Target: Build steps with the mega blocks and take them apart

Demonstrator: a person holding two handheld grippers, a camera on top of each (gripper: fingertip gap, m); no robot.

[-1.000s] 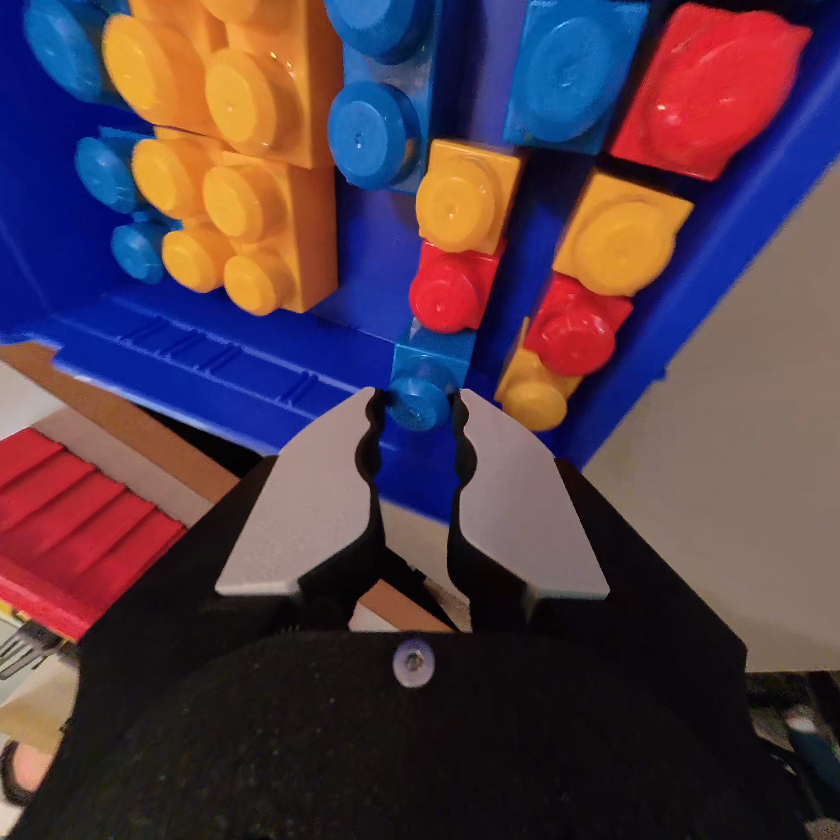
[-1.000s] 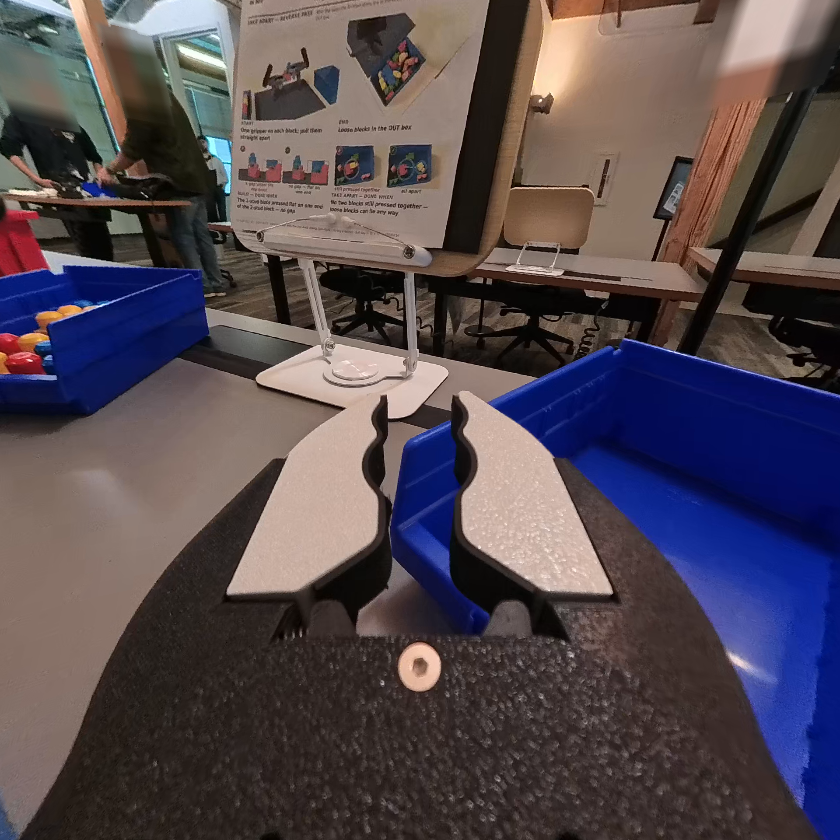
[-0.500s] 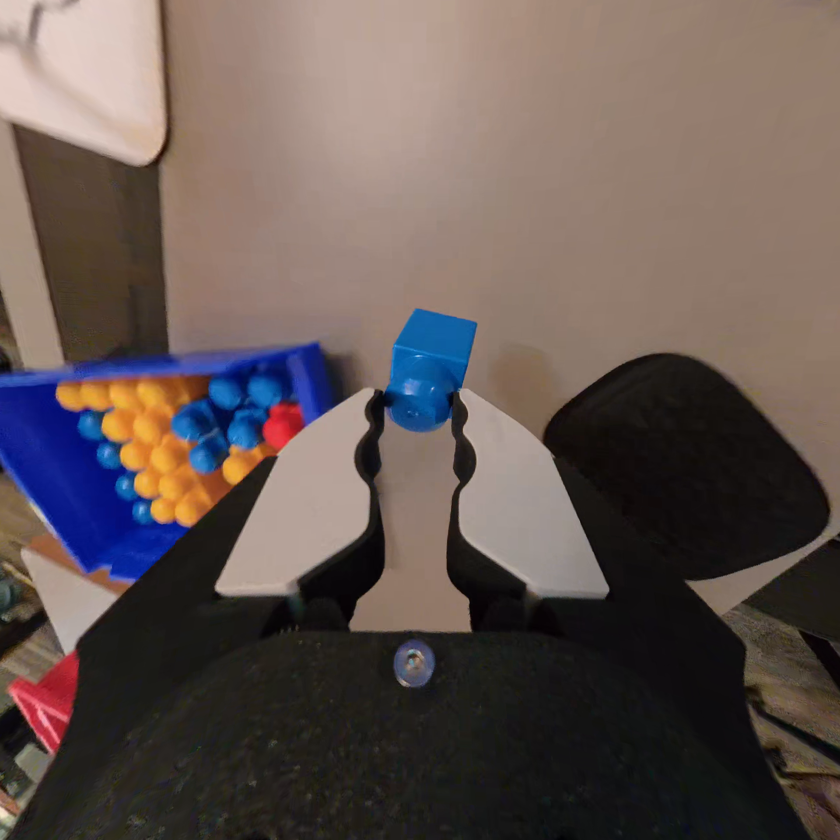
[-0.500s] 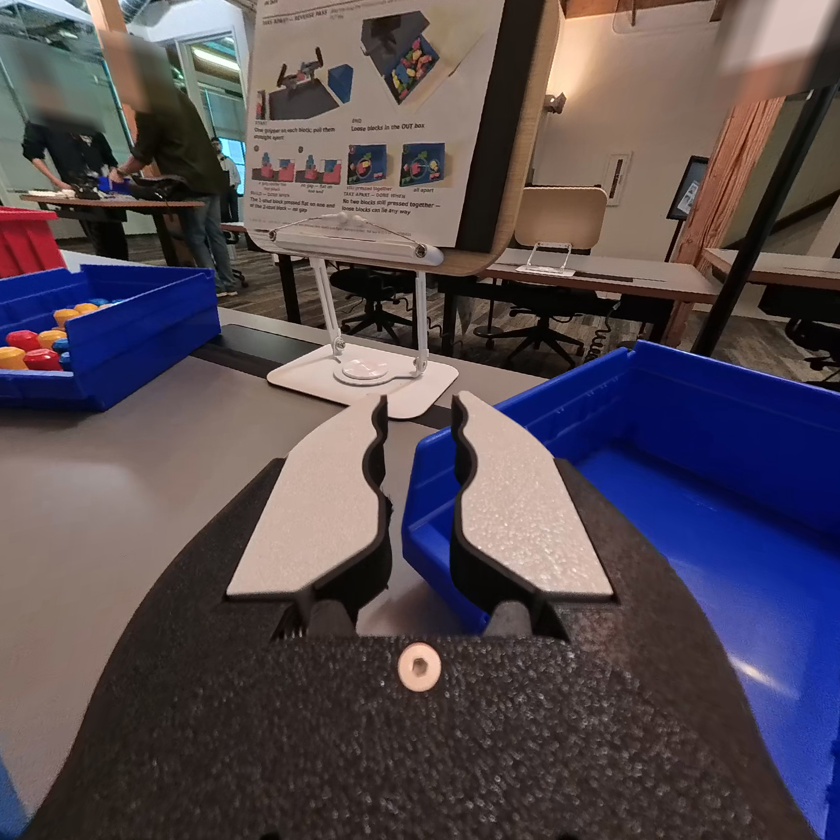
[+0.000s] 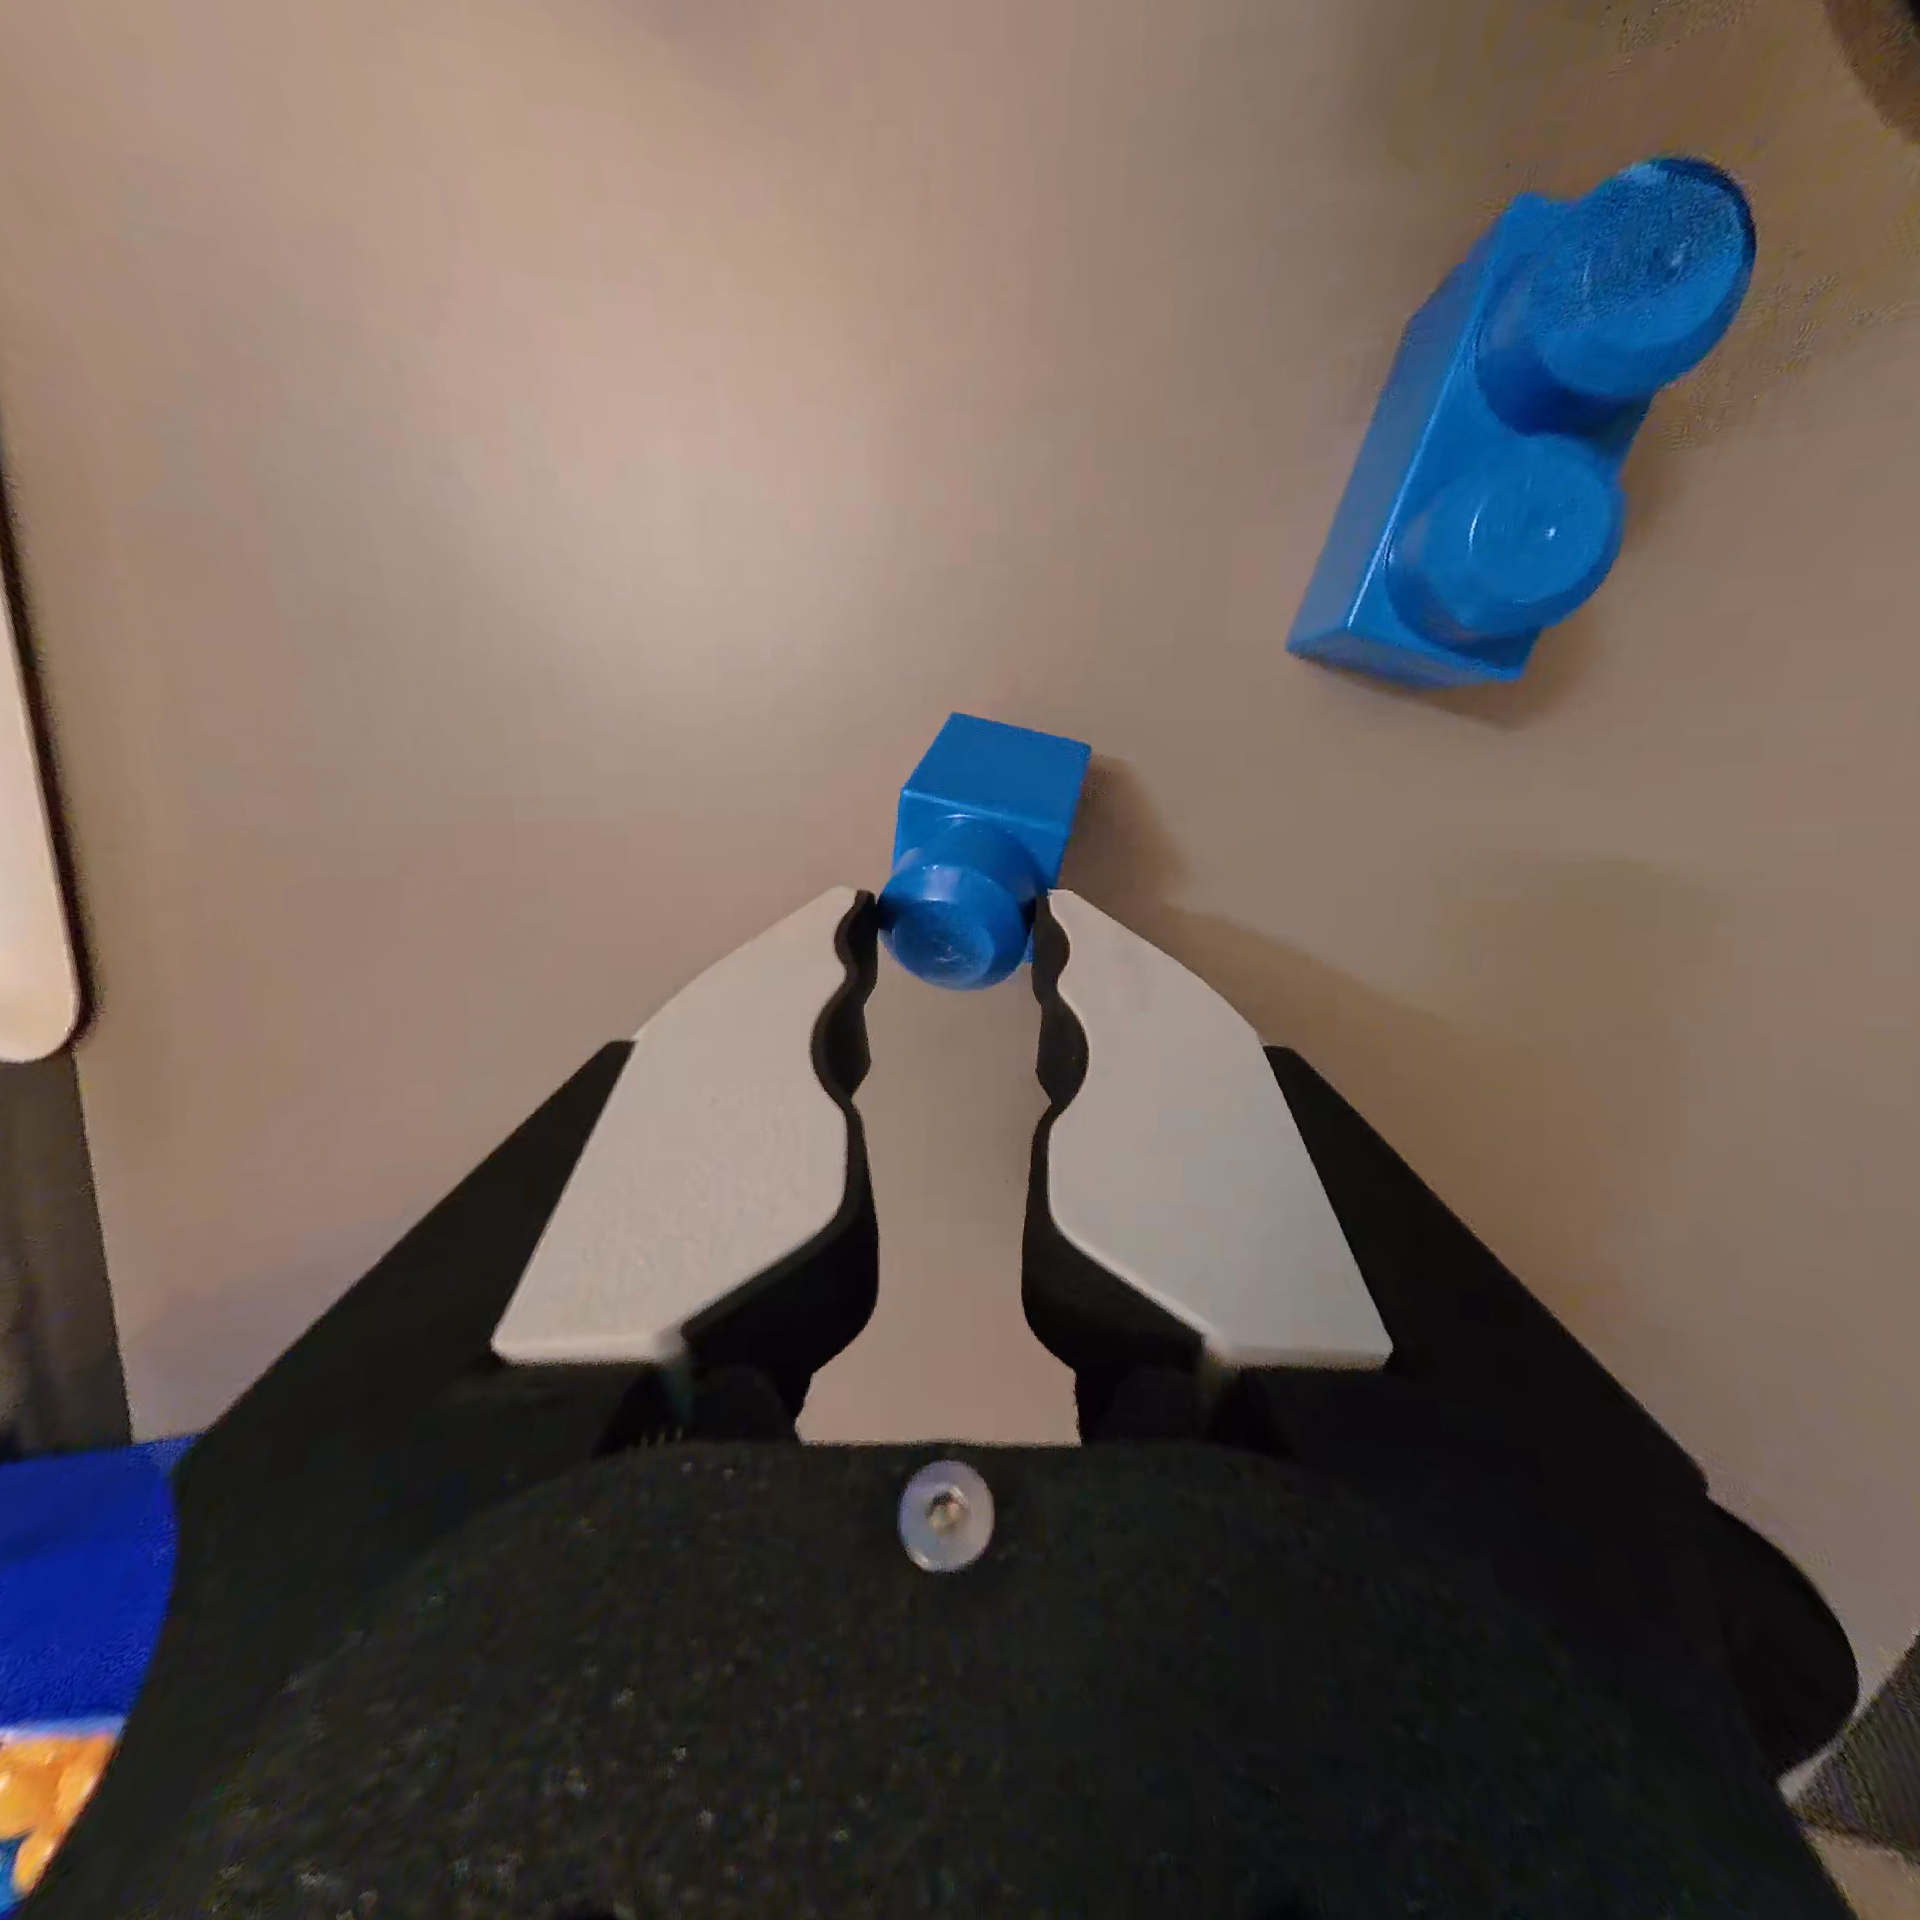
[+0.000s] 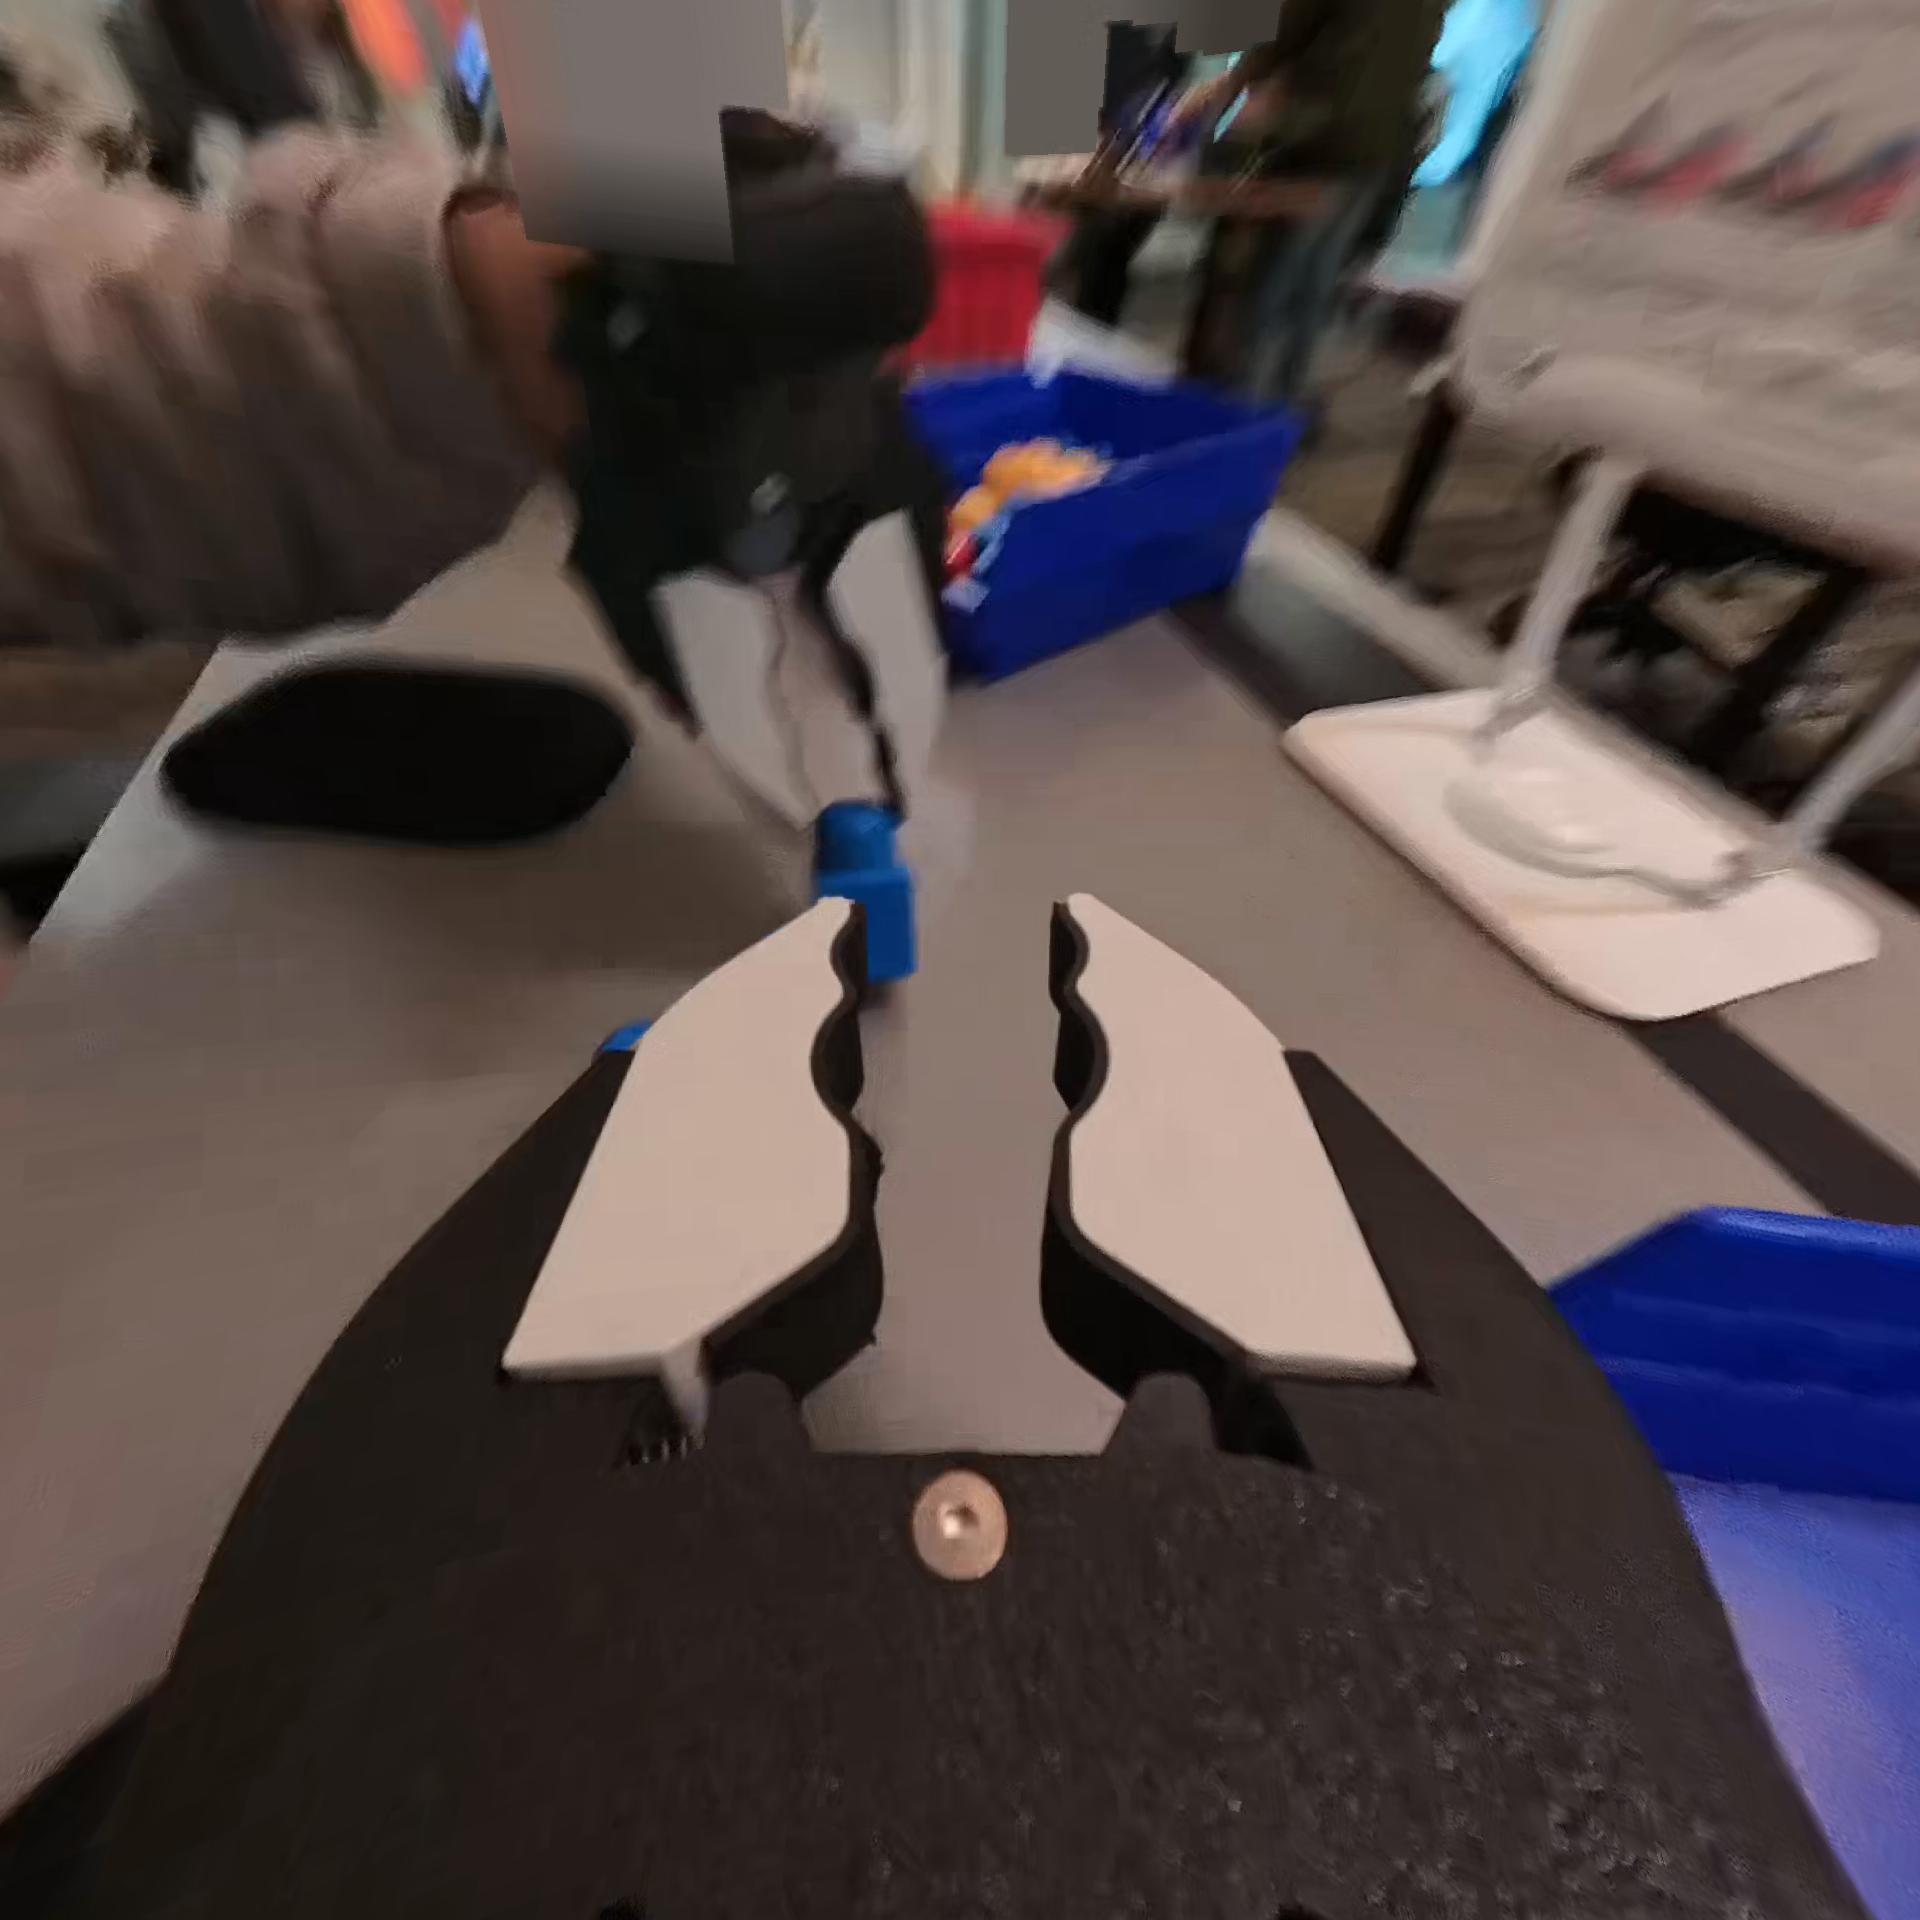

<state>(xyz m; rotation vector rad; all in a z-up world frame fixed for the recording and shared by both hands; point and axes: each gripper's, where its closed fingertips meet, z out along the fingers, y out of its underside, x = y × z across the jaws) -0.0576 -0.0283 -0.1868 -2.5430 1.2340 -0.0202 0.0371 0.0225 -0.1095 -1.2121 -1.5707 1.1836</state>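
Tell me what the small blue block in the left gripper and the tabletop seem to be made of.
Small blue block: looks like moulded hard plastic, smooth and slightly glossy, with soft highlights on its stud and crisp edges. Tabletop: a flat, matte grey-beige surface, likely laminate; no grain or texture shows, so that is uncertain.

Two wrist cameras, one looking steeply down at the table, the other low and level across it.

The left wrist view looks almost straight down along its own left gripper (image 5: 954,906) at the grey table (image 5: 520,520), very near, with a two-stud blue block (image 5: 1496,447) in the upper right of the frame. The right wrist view sits just above the same table (image 6: 260,1039), facing across it along the right gripper (image 6: 956,914) toward blurred background, a blue bin (image 6: 1122,520) at upper centre. Both views share the small blue block (image 5: 987,821) at centre frame; the right view sees it (image 6: 868,894) from the side, close ahead.
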